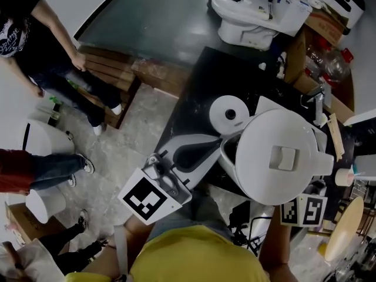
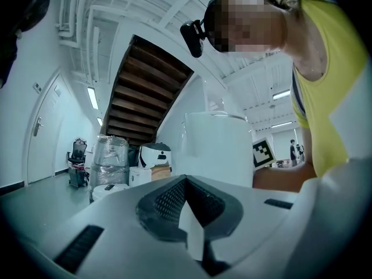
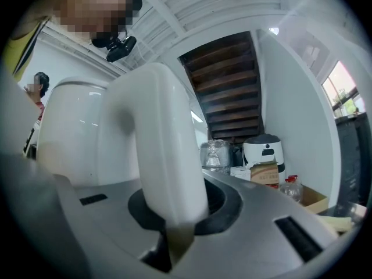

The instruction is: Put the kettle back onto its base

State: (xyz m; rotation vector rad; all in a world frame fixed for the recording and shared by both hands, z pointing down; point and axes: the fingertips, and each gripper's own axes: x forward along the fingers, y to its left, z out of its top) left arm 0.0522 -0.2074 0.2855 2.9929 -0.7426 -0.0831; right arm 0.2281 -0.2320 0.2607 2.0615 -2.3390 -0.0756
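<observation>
kettle (image 1: 282, 157): smooth white plastic, semi-gloss; handle (image 3: 157, 150) of the same finish. kettle base (image 1: 231, 115), at 10 o'clock of the kettle: glossy white plastic. table top (image 1: 202, 81): dark, matt, speckled. left gripper (image 2: 189, 225) and right gripper (image 3: 174, 237): matt pale grey plastic shells, black textured pads (image 2: 168, 202). staircase (image 2: 145, 92): brown wood.

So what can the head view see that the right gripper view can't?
Only the head view shows the round white base sitting on the black table, and the flat round lid from above. Only the right gripper view shows the right gripper clamped on the curved white handle, and the white ceiling beams. Both show the white plastic kettle, not on its base yet.
</observation>
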